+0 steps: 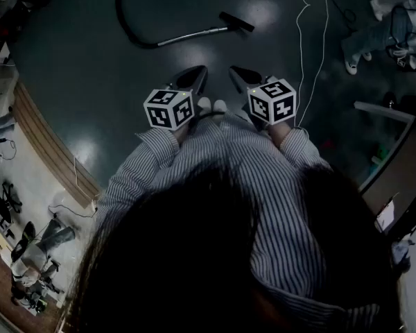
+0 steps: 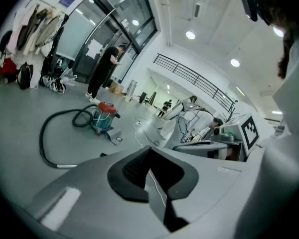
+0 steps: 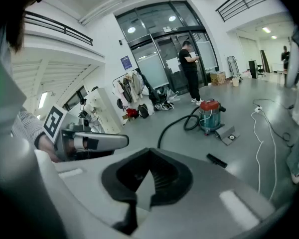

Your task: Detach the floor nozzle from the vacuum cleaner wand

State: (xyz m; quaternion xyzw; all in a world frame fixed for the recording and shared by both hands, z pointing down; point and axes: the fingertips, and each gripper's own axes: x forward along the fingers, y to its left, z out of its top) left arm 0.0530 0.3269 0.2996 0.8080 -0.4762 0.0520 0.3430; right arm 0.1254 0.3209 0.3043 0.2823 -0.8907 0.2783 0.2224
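The vacuum's metal wand [image 1: 191, 37] lies on the grey floor ahead of me, with the black floor nozzle [image 1: 236, 21] on its right end and the black hose [image 1: 125, 21] curving off its left end. The right gripper view shows the nozzle [image 3: 217, 160] and the red-topped canister [image 3: 211, 114] far off. My left gripper [image 1: 197, 73] and right gripper [image 1: 238, 73] are held side by side in front of my striped shirt, well short of the wand. Both are shut with nothing between the jaws, as both gripper views confirm [image 2: 149, 169] [image 3: 149, 176].
A white cable [image 1: 301, 47] trails over the floor to the right. A flat plate with a marker [image 3: 228, 135] lies by the canister. One person stands at the glass doors [image 3: 189, 68]; another person's legs [image 1: 374, 40] are at the far right. A desk [image 1: 395, 158] stands on my right.
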